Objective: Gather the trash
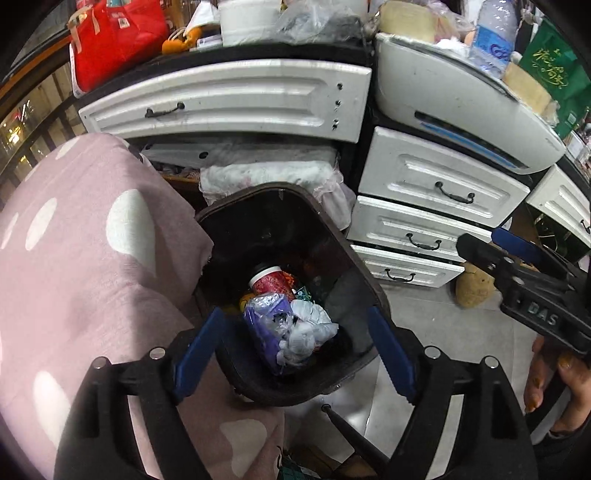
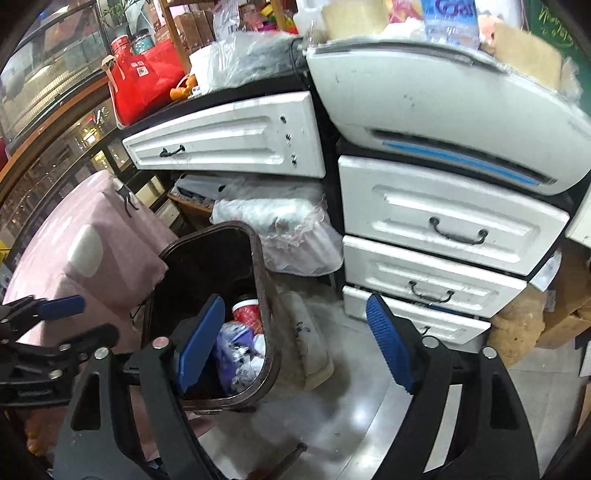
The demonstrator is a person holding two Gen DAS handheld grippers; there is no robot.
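The left claw (image 1: pixel 295 350) hangs over the mouth of a dark brown trash bin (image 1: pixel 364 291), its blue pads (image 1: pixel 199 350) spread wide apart with nothing between them and touching nothing. Straight below, inside the bin, lies a heap of trash: a crumpled white plastic bag (image 1: pixel 308 332) beside a purple wrapper (image 1: pixel 264 325), and behind them a red paper cup (image 1: pixel 267 280) with a white rim, lying on its side with its long axis running away from the camera and its rim towards the far wall of the bin.

The right claw (image 2: pixel 295 343) is also wide apart and empty, one pad (image 2: pixel 199 343) in front of the bin's opening and the other over the grey tiled floor (image 2: pixel 351 417). From the left wrist camera the right claw (image 1: pixel 509 251) appears at the right edge, held by a hand (image 1: pixel 557 391).

The bin stands upright on the floor, its long side running away from the cameras. Just beside it on the left hangs a pink cloth with white spots (image 1: pixel 81 266), possibly draped over a seat; the fisheye makes this hard to tell. Behind the bin is a bundle of white fabric (image 1: pixel 269 177), then a white drawer unit (image 1: pixel 436 221) with black handles. On the dark surface (image 1: pixel 207 55) above sit a red bag (image 1: pixel 118 37), a white printer (image 1: pixel 461 103) and a water bottle (image 1: pixel 495 33).
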